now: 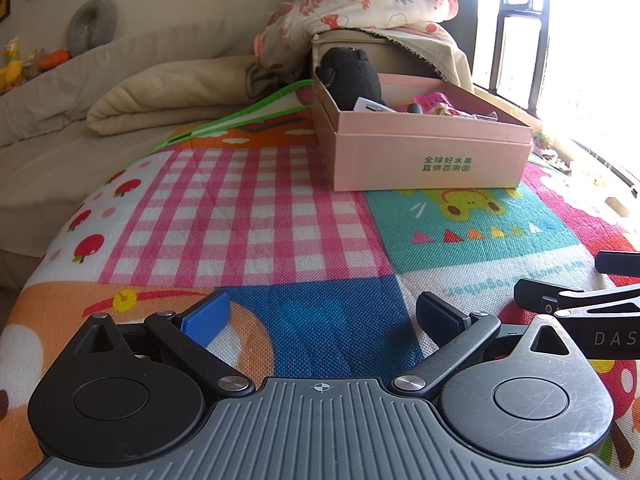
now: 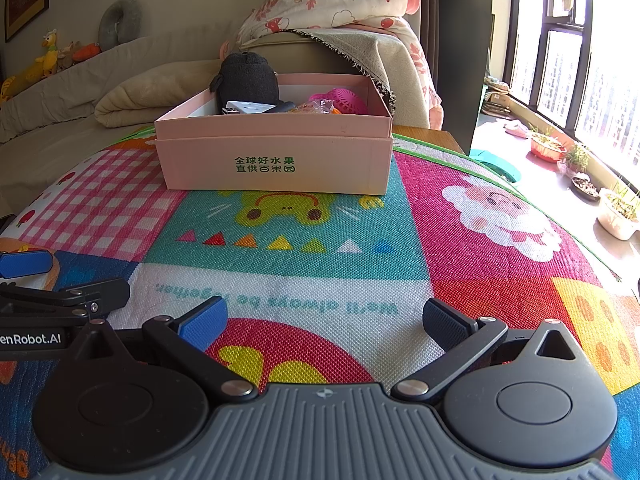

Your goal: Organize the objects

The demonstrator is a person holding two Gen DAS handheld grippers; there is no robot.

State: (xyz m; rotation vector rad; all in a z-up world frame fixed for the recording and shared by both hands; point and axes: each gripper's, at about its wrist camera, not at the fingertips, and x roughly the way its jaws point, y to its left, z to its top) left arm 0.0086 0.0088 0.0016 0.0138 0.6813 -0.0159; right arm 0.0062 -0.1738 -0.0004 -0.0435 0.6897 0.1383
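A pink cardboard box (image 1: 432,156) (image 2: 276,164) with green print stands on the colourful play mat (image 1: 256,216) (image 2: 320,272), far ahead of both grippers. Inside it sit a black plush toy (image 1: 348,76) (image 2: 248,78), a white card (image 1: 370,106) (image 2: 250,108) and a pink plastic piece (image 1: 434,100) (image 2: 346,100). My left gripper (image 1: 322,322) is open low over the mat with nothing between its fingers. My right gripper (image 2: 324,326) is open too, beside the left one, and also holds nothing.
A beige folded blanket (image 1: 172,96) (image 2: 156,96) lies on the bed to the left. A floral quilt (image 1: 360,4) (image 2: 340,0) drapes over a seat behind the box. Plush toys (image 2: 56,54) line the back left. Plant pots (image 2: 616,212) stand by the window at right.
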